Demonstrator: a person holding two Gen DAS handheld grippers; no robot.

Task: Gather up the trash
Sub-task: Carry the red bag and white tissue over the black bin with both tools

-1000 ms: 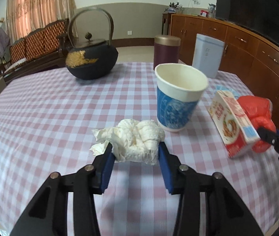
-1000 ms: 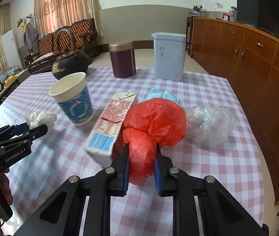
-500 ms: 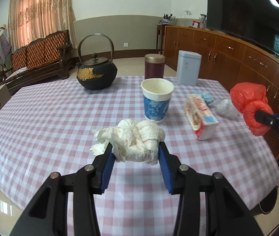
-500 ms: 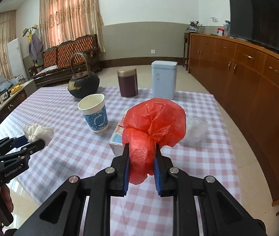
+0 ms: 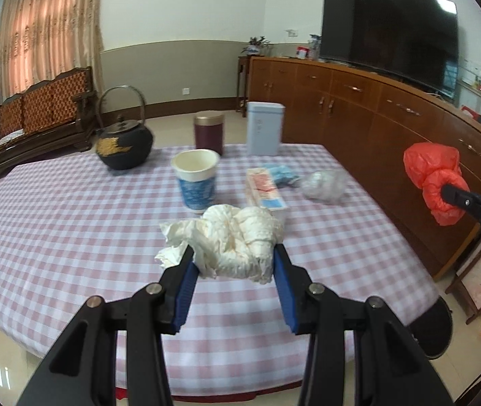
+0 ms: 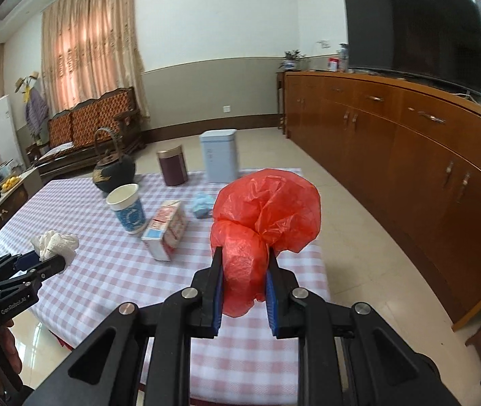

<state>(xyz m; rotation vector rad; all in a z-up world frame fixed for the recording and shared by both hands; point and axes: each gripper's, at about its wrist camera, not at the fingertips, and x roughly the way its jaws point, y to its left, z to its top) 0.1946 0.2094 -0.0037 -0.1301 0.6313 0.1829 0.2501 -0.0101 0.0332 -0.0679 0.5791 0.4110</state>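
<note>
My left gripper [image 5: 232, 253] is shut on a crumpled white tissue [image 5: 233, 240] and holds it well above the checked table [image 5: 54, 223]. My right gripper [image 6: 242, 253] is shut on a crumpled red plastic bag [image 6: 264, 216], held high past the table's near right side; the bag also shows in the left wrist view [image 5: 435, 177]. On the table lie a paper cup [image 5: 195, 179], a small carton [image 5: 265, 189], a blue mask [image 5: 282, 173] and a clear plastic wad [image 5: 323, 184]. The left gripper with the tissue [image 6: 54, 243] shows in the right wrist view.
A black iron kettle [image 5: 123, 147], a maroon canister [image 5: 209, 133] and a pale blue tin [image 5: 265, 128] stand at the table's far side. A long wooden sideboard [image 5: 392, 125] with a TV runs along the right. A dark round object [image 5: 433, 328] sits on the floor beside the table.
Both grippers have lifted and pulled back from the table with their loads. The red bag has risen off the table and swung out to the right.
</note>
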